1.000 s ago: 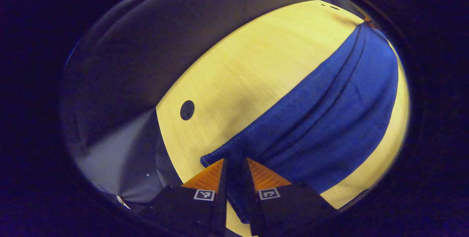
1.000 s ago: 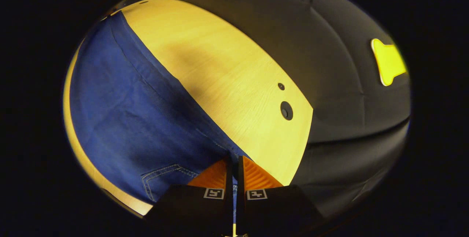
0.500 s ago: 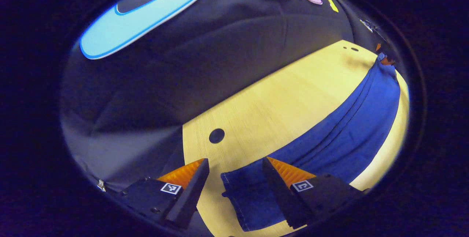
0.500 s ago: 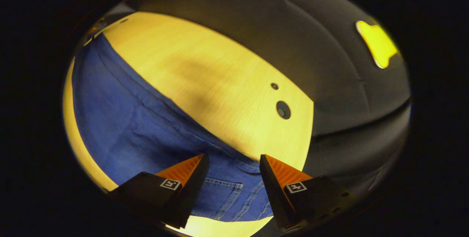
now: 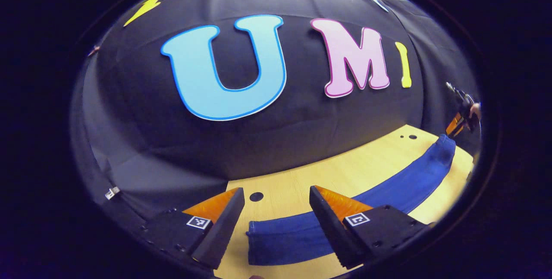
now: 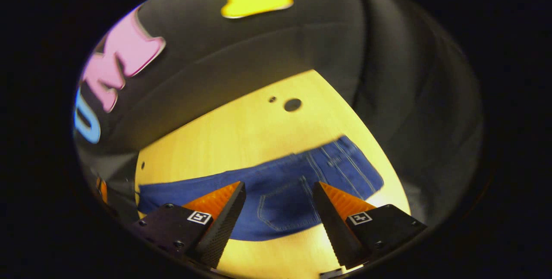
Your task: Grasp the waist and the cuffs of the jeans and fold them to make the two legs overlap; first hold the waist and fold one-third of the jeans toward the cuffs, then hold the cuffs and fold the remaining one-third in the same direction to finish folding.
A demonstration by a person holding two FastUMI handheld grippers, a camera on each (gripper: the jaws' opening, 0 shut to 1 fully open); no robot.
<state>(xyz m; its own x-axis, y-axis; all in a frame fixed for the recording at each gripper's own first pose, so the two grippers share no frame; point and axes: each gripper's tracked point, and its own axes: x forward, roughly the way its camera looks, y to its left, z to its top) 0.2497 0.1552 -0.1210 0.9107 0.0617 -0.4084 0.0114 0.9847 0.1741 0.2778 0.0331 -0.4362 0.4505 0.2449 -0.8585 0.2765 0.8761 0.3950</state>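
Both sets of jaws stand wide and empty. The jeans (image 5: 388,190) lie flat on the table (image 6: 241,136), long axis crosswise; cuffs below the left gripper (image 5: 276,216), waist (image 6: 340,162) below the right gripper (image 6: 279,210).

I find no legible text, brand, number or label on any item. The only markings I can see are small square coded tags on the fingers of the left claw (image 5: 276,223) and right claw (image 6: 278,216); these carry no readable characters.
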